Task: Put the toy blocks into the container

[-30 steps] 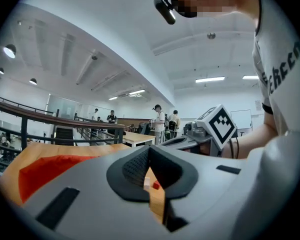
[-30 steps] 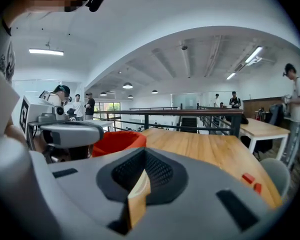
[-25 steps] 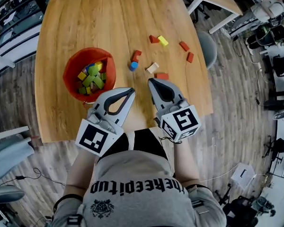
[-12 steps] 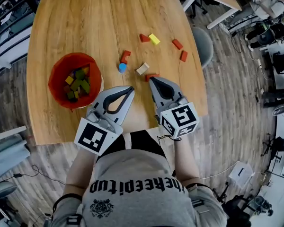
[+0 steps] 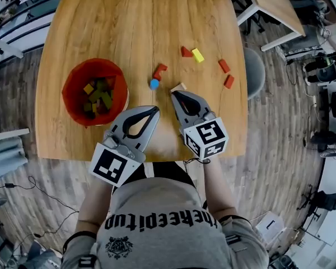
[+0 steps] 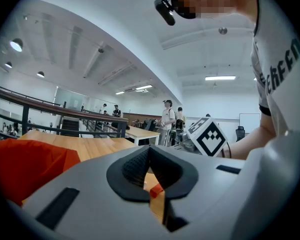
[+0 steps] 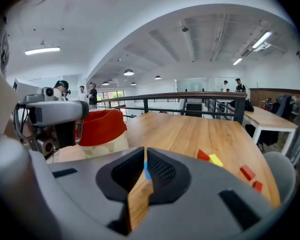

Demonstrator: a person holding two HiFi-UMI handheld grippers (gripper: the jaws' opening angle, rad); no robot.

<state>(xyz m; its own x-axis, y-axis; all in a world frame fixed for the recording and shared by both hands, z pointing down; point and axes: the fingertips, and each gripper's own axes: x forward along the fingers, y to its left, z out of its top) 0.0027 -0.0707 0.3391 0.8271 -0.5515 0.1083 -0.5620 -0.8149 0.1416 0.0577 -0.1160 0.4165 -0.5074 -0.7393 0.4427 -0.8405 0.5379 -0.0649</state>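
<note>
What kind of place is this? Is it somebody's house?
Probably not a house. It looks like a big open office or lab: there's a work desk, a metal railing, long ceiling lights, and people standing around.

Table (image 5: 123,27) — smooth, satin-finished wood with visible grain; container (image 5: 70,78) — soft, matt, cloth-like; toy blocks (image 5: 197,55) — smooth, matt.

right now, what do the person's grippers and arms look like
Both the left gripper and the right gripper are light grey moulded shells tapering to a point, lined inside with black ribbed pads. Each carries a white cube printed with black square markers. The person wears a grey short-sleeved T-shirt with black lettering, and the forearms are bare.
</note>
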